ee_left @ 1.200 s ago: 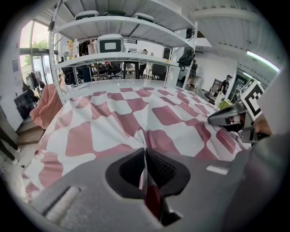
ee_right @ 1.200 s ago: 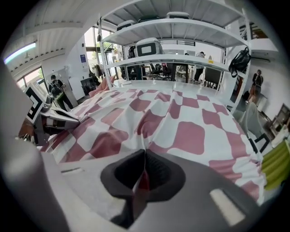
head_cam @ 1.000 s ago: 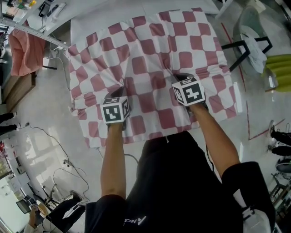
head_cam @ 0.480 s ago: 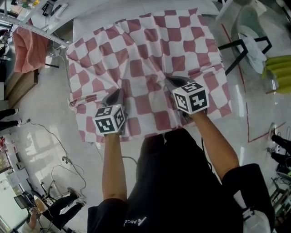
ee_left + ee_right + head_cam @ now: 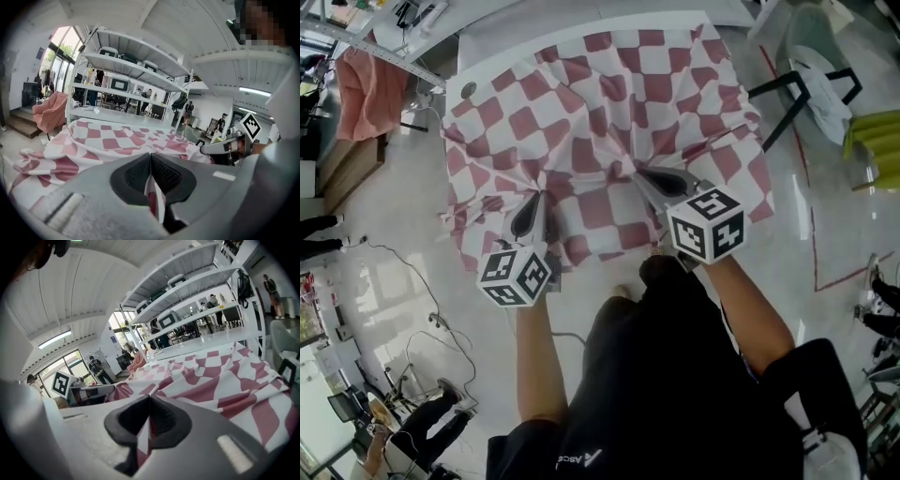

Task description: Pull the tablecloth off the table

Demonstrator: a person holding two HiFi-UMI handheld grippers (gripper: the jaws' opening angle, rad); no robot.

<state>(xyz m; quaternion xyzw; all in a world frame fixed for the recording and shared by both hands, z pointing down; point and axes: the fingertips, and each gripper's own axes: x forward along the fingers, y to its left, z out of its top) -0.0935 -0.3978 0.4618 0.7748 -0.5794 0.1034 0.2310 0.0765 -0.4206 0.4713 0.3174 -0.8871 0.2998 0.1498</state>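
Head view first: shows a red-and-white checked tablecloth [image 5: 619, 112] spread over a white table [image 5: 487, 47], bunched and creased toward the near edge, hanging off that edge and off both sides, with a bare strip of tabletop along the far edge and at the far-left corner. Shows the left gripper [image 5: 538, 195] clamped on a gathered fold toward the near-left corner and the right gripper [image 5: 645, 175] clamped on another fold toward the near-right, well apart from each other. Borne out in the left gripper view and the right gripper view: dark pads [image 5: 133, 174] pressed together on each side, with a thin pinch of checked fabric caught between. Judged as thin, soft, light cloth, going by the ripples fanning out from both pinch points. Likely to slide easily over the smooth top, yet apt to slip out of a shallow pinch or trail onto the floor. Best taken near the hem at the near edge with several layers gathered, one hold per side, then drawn evenly and level toward the body to avoid skewing or snagging on a corner.
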